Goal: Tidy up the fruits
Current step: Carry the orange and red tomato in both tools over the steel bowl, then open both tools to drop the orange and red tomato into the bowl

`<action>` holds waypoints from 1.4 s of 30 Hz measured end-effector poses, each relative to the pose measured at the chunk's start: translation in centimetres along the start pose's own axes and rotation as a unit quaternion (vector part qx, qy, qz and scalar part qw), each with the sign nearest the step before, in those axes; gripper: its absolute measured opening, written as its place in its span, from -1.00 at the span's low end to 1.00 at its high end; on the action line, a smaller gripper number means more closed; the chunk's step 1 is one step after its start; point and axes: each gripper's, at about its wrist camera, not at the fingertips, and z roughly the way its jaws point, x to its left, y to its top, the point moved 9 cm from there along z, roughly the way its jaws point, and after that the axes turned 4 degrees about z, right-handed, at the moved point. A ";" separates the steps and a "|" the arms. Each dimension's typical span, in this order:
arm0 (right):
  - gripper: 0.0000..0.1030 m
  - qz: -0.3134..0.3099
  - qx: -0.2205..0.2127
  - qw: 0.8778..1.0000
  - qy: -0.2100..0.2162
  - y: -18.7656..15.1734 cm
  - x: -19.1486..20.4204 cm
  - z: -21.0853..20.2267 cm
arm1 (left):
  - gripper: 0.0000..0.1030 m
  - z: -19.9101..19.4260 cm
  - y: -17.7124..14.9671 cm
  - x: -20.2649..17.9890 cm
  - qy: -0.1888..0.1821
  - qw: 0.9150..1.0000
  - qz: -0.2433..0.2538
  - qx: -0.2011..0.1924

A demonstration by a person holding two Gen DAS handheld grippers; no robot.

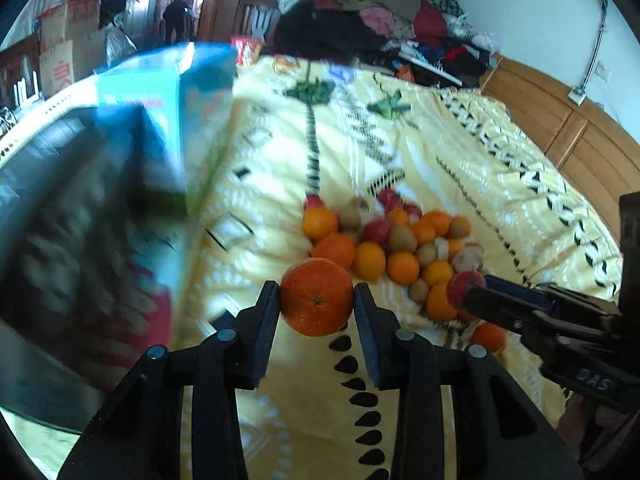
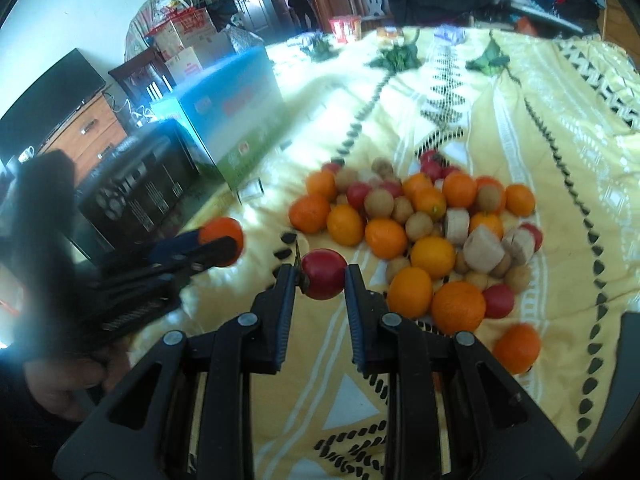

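Left wrist view: left gripper [image 1: 316,300] jaws clamped on an orange [image 1: 316,298], one pad on each side, stem end facing camera, held above the yellow patterned bedspread [image 1: 500,152]. Fruit pile [image 1: 400,240] just beyond on the bed: oranges, red apples, brown kiwis, all touching or heaped. Right gripper [image 1: 466,292] reaching in from the right edge, jaws closed on a red apple [image 1: 460,286] at the pile's near right side. Blurred blue-green carton [image 1: 188,120] and dark box [image 1: 80,184] to the left, close to camera. Clothes heap [image 1: 380,12] at the far end of the bed.

Right wrist view: right gripper [image 2: 322,276] jaws gripping red apple [image 2: 324,274], stem visible on its left side, lifted just left of the fruit pile [image 2: 424,232]. Pile shows oranges, small red apples, round brown fruits, plus pale cut chunks [image 2: 482,252] on the right part; kind of chunks unclear. One lone orange [image 2: 516,348] lying apart at the pile's near right. Left gripper [image 2: 220,246] entering from the left, closed on the orange [image 2: 222,234], well left of the pile. Blue-green carton [image 2: 236,116] and dark box [image 2: 136,188] on the bed's left side. Bedspread [image 2: 560,128] under everything.
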 end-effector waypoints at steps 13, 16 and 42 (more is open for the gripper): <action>-0.50 -0.090 -0.084 0.991 0.061 9.4 13.3 -3.1 | -0.25 -15.9 6.2 14.2 0.135 0.981 -0.073 -0.120; -0.50 -0.115 -0.081 0.985 0.100 10.4 18.7 -2.5 | -0.25 -18.4 5.6 18.9 0.166 0.972 -0.106 -0.128; -0.50 -0.179 0.081 0.957 0.212 5.7 38.1 7.7 | -0.26 -18.3 -2.7 32.1 0.217 0.950 -0.218 -0.055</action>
